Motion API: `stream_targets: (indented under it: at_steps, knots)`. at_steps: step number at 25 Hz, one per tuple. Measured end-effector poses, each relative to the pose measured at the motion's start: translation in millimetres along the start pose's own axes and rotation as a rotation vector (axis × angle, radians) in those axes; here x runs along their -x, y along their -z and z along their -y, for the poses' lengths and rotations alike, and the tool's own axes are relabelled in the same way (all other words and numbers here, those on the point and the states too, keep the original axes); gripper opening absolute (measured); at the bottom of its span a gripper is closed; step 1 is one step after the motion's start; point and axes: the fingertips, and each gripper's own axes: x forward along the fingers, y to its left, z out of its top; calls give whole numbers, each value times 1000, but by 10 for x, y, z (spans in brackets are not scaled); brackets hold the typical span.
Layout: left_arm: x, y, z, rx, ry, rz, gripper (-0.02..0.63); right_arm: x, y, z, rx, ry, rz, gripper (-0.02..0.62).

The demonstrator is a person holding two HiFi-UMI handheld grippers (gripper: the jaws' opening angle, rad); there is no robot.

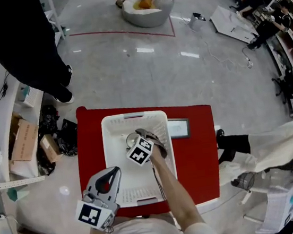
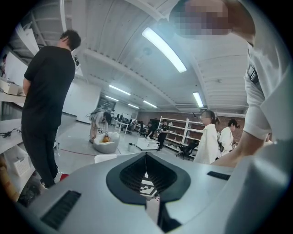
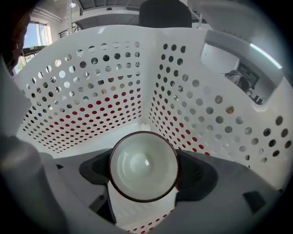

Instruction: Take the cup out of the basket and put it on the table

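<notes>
A white perforated basket stands on the red table. My right gripper reaches down inside it. In the right gripper view its jaws press on both sides of a cup with a dark red rim and pale inside, held just above the basket's floor near a corner of the basket wall. From the head view only part of the cup shows beside the gripper. My left gripper hovers over the table's front left edge, outside the basket. Its tips meet, with nothing between them.
A flat grey tablet-like thing lies on the table right of the basket. A person in black stands at the far left by a shelf and cardboard boxes. A person in white is close to the table's right side.
</notes>
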Motion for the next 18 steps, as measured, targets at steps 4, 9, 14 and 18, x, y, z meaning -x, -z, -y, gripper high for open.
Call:
stream_targets:
  at_steps: [4,9,14,18]
  knots:
    - [-36,-10,61,-9,3,3,11,65,33,-42,20,-20,-2,407]
    - [-31,-26,57,-15,1,3,11,254,-67,-54,28,-12,34,407]
    - [-34,-57,94,-18,2,1,11,537,-183,-98,32,-21,81,407]
    - [-23,-69,96,-21,2,3,11,768,-281,-157,48,-25,118,407]
